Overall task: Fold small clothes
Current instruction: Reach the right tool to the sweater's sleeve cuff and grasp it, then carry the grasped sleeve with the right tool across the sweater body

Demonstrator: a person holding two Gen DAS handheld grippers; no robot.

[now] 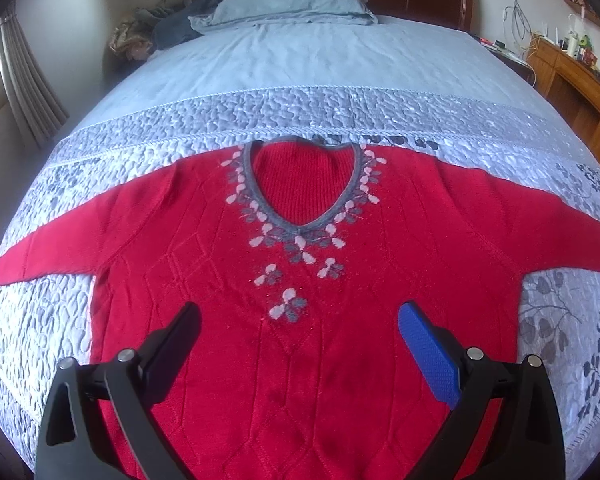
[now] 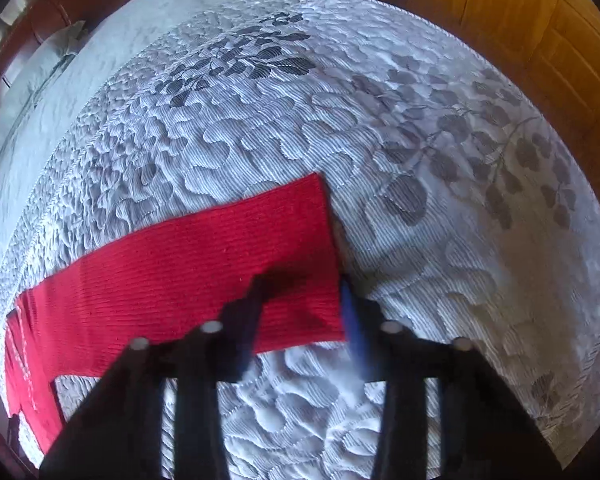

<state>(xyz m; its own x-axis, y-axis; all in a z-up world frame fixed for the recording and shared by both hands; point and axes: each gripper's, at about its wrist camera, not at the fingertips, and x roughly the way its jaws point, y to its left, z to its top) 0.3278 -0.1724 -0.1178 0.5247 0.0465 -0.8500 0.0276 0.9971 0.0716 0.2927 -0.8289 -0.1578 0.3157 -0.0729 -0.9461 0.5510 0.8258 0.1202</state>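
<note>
A red knit sweater (image 1: pixel 300 360) with a grey V-neck and pale flower pattern lies flat, face up, on the quilted bedspread (image 1: pixel 40 340), sleeves spread to both sides. Low over its lower chest hangs my left gripper (image 1: pixel 300 320), jaws wide open, blue pad on the right finger, nothing between them. In the blurred right wrist view, my right gripper (image 2: pixel 304 292) points down at the cuff end of one red sleeve (image 2: pixel 204 264). Its jaws stand narrowed; the dark finger is over the cloth and the blue pad is at the cuff's edge. The cloth between them lies flat.
A pillow (image 1: pixel 292 4) and a heap of dark clothes (image 1: pixel 172 28) lie at the head of the bed by the wooden headboard. A wooden desk (image 1: pixel 572 76) with clutter stands to the right, curtains (image 1: pixel 24 80) to the left. Wooden floor (image 2: pixel 540 20) shows beyond the bed's edge.
</note>
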